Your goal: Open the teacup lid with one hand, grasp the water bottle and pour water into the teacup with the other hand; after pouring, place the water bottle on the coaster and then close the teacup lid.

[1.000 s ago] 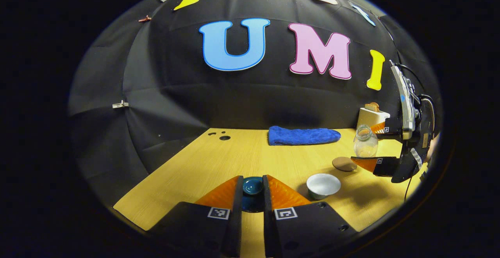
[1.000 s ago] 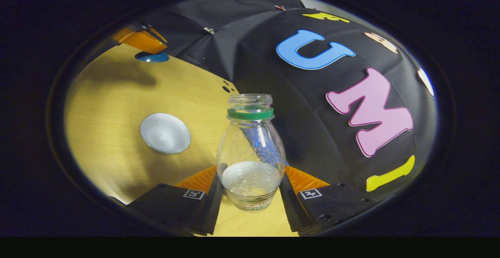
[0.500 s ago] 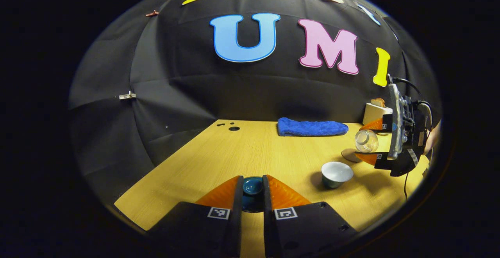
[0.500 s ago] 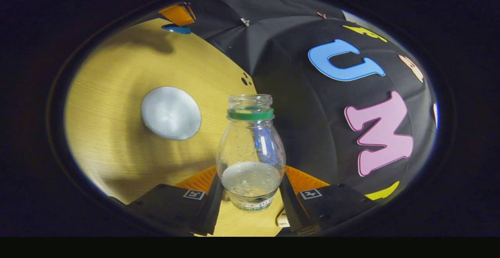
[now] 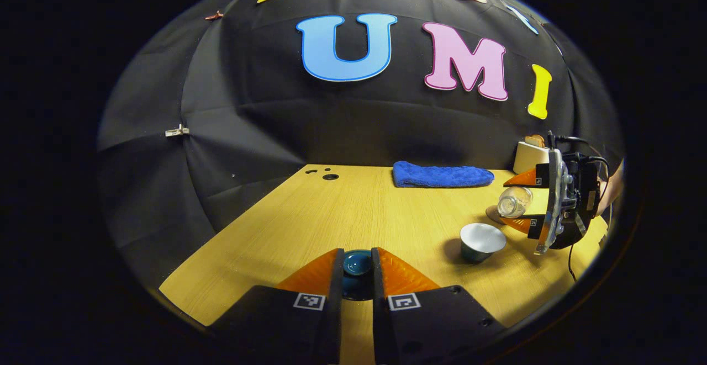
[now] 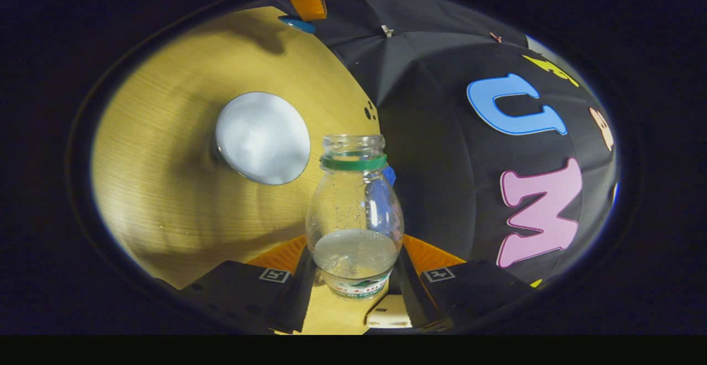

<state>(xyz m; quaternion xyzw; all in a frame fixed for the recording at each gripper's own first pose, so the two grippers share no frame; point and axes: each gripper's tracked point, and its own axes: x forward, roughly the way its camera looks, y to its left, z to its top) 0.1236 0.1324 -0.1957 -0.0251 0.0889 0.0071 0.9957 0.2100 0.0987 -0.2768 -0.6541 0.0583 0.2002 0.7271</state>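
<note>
My left gripper (image 5: 357, 268) is shut on the dark teal teacup lid (image 5: 357, 263), held low over the near part of the wooden table (image 5: 359, 216). The open teacup (image 5: 482, 241), white inside, stands at the right; in the right gripper view the teacup (image 6: 262, 137) lies upper left of the bottle mouth. My right gripper (image 6: 353, 268) is shut on a clear water bottle (image 6: 353, 216) with a green neck ring and a little water. In the left gripper view the bottle (image 5: 513, 202) is tilted toward the cup, held by the right gripper (image 5: 527, 199). The brown coaster (image 5: 493, 214) peeks out behind the bottle.
A folded blue towel (image 5: 442, 176) lies at the back of the table by the wall. A white box with a brown top (image 5: 530, 155) stands at the back right. Small holes (image 5: 330, 176) mark the table's far left corner.
The right gripper has tipped the bottle further over and carried it closer to the teacup. The left gripper keeps the lid in the same place.
</note>
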